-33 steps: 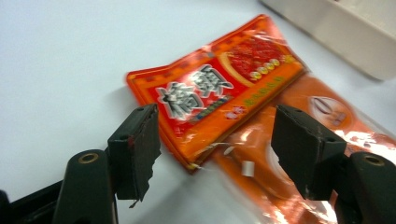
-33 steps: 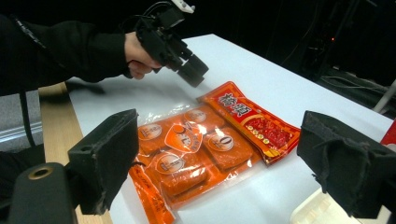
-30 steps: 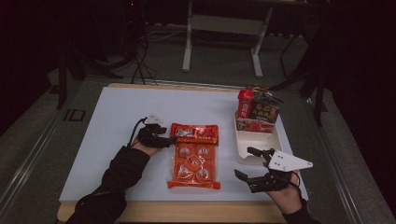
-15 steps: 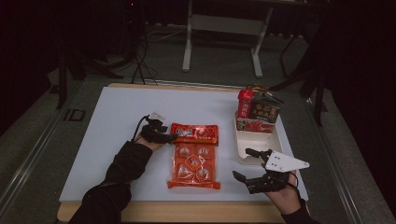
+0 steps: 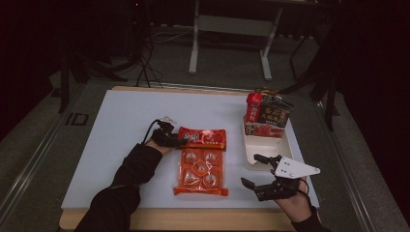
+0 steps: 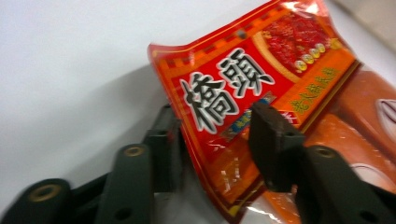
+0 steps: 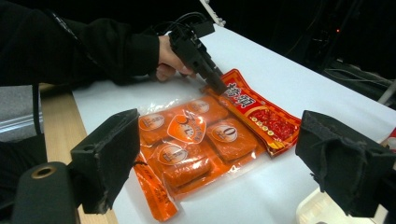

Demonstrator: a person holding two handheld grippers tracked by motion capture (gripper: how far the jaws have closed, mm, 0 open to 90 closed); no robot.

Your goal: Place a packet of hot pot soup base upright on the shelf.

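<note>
While the left gripper [image 5: 178, 141] reaches the red header of the snack pack [image 5: 201, 162], seen from the high view lying flat mid-table [image 5: 106, 145], the right gripper [image 5: 265, 180] waits near the front edge with jaws spread and empty, beside a white tray [image 5: 251, 145] of other packets. From the left gripper view, the jaws have just been closing with the header's raised corner [image 6: 219, 154] between them; whether the pads press it yet cannot be told. A bite this near the corner could let the glossy film slip out, or the heavy pouches could swing and tear the seal on lifting. From the right gripper view, the pack [image 7: 196, 135] lies well apart from the idle jaws, too far to steady it.
</note>
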